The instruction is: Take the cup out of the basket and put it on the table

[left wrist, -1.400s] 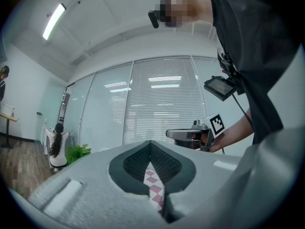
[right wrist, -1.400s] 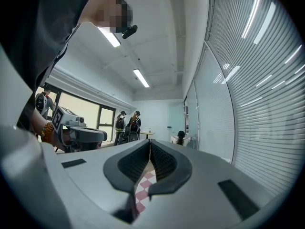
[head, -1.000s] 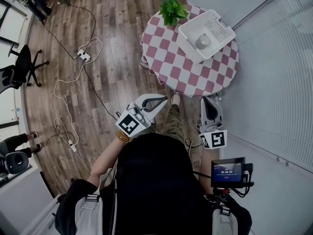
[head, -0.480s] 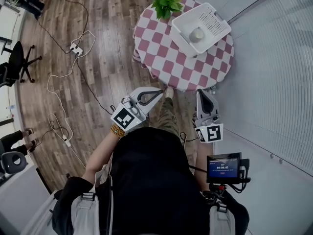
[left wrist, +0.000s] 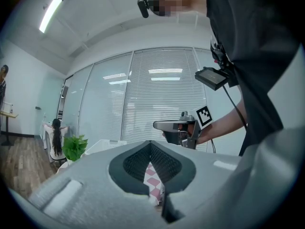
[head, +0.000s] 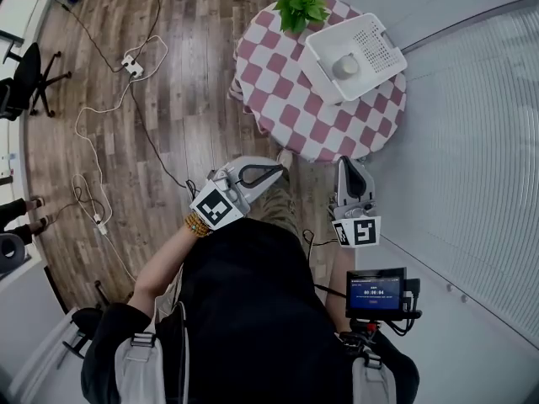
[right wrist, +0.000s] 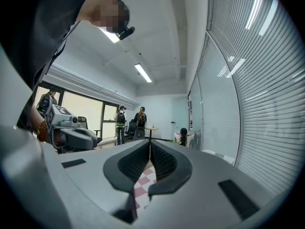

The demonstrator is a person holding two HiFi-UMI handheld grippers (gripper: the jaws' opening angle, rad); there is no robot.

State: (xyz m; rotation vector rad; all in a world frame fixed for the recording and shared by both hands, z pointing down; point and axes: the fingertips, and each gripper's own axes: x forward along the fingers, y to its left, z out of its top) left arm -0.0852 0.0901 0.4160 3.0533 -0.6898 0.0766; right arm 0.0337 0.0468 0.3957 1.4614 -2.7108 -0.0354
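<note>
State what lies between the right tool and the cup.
In the head view, only bare checked tablecloth and the near wall of the basket lie between the right tool and the cup.

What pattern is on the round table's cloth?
Red-and-white checks; the cloth shows best in the head view.

The round table with red-and-white checked cloth (head: 286, 108) stands ahead of the person (head: 253, 310). The white perforated plastic basket (head: 375, 45) sits on its far right part, with the pale round cup (head: 346, 67) inside. The green leafy potted plant (head: 301, 7) stands on the far edge, just left of the basket. The white power strip (head: 132, 64) lies on the wooden plank floor (head: 185, 124), well left of the table.
</note>
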